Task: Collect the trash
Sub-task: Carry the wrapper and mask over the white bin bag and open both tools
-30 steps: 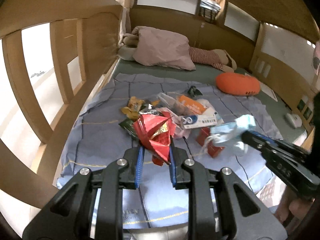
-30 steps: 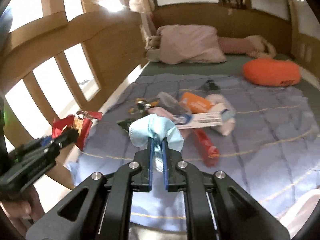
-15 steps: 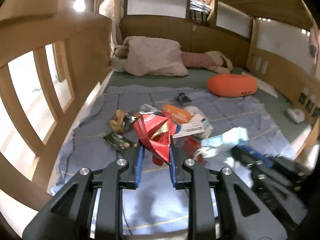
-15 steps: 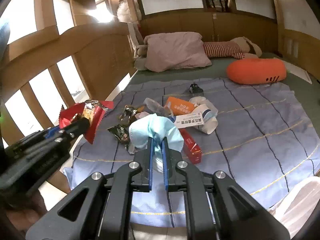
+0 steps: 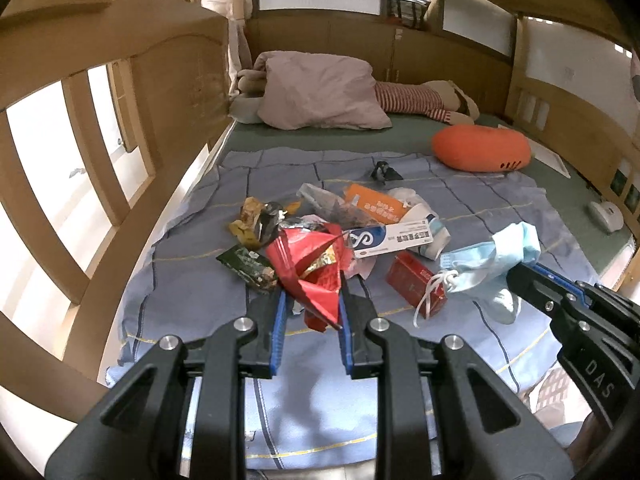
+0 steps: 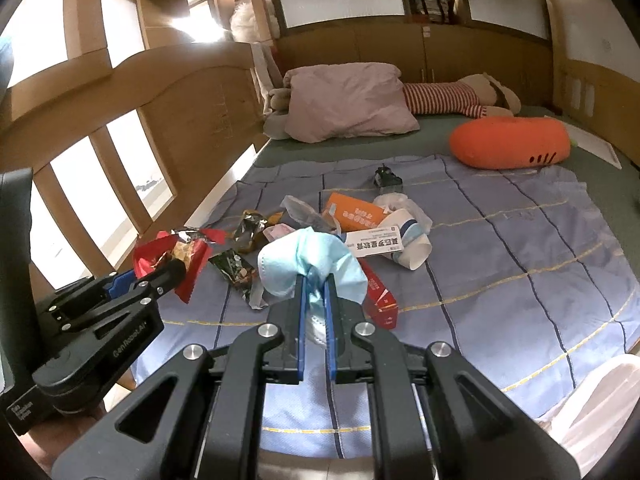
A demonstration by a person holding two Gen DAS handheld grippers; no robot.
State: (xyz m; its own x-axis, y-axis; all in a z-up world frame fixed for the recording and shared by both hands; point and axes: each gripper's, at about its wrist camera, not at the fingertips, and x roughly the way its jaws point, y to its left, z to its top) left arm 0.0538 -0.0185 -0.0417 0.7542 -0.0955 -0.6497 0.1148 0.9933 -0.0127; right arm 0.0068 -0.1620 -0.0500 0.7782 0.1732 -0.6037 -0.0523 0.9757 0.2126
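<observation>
My left gripper is shut on a crumpled red snack wrapper and holds it above the near end of the bed. It also shows at the left of the right wrist view. My right gripper is shut on a light blue face mask, also held above the bed; the mask shows in the left wrist view too. A pile of trash lies on the blue blanket: a toothpaste box, an orange packet, a red box, a dark green wrapper and foil wrappers.
A wooden slatted bed rail runs along the left. A pink pillow, a striped plush toy and an orange cushion lie at the far end. A small black item lies beyond the pile. A white bag is at lower right.
Both grippers have pulled back from the pile toward the foot of the bed, each still holding its item. The trash pile looks farther away and has not moved.
</observation>
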